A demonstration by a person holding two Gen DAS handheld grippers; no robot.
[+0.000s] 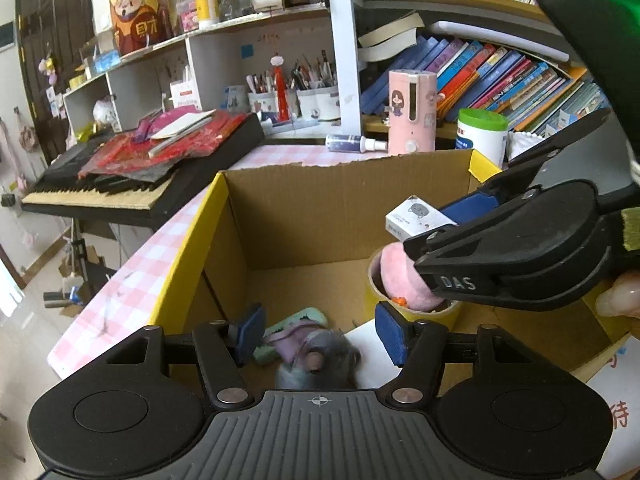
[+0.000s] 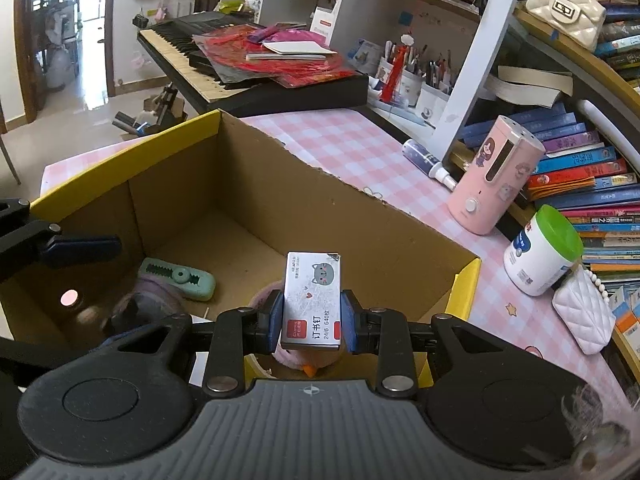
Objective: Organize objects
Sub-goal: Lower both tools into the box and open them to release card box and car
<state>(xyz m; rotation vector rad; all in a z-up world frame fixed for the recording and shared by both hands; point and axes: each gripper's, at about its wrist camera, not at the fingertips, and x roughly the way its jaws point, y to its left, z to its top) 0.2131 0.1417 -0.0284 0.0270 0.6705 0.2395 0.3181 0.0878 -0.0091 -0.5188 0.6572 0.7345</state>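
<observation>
An open cardboard box (image 1: 320, 220) with yellow flaps stands on the pink checked table; it also shows in the right wrist view (image 2: 360, 216). My right gripper (image 2: 312, 316) is shut on a small white staples box (image 2: 312, 300) and holds it above the cardboard box; it shows in the left wrist view too (image 1: 418, 218). My left gripper (image 1: 320, 334) is open over a blurred grey plush toy (image 1: 320, 360) inside the box. A mint green stapler (image 2: 178, 278), a pink plush (image 1: 404, 280) and a yellow tape roll (image 1: 416, 312) lie in the box.
A pink cylinder device (image 2: 492, 176), a green-lidded white tub (image 2: 540, 250), a spray bottle (image 2: 428, 162) and a white quilted pouch (image 2: 584, 312) stand on the table right of the box. A keyboard (image 2: 240, 72) with red papers sits behind. Bookshelves (image 2: 580, 160) line the right.
</observation>
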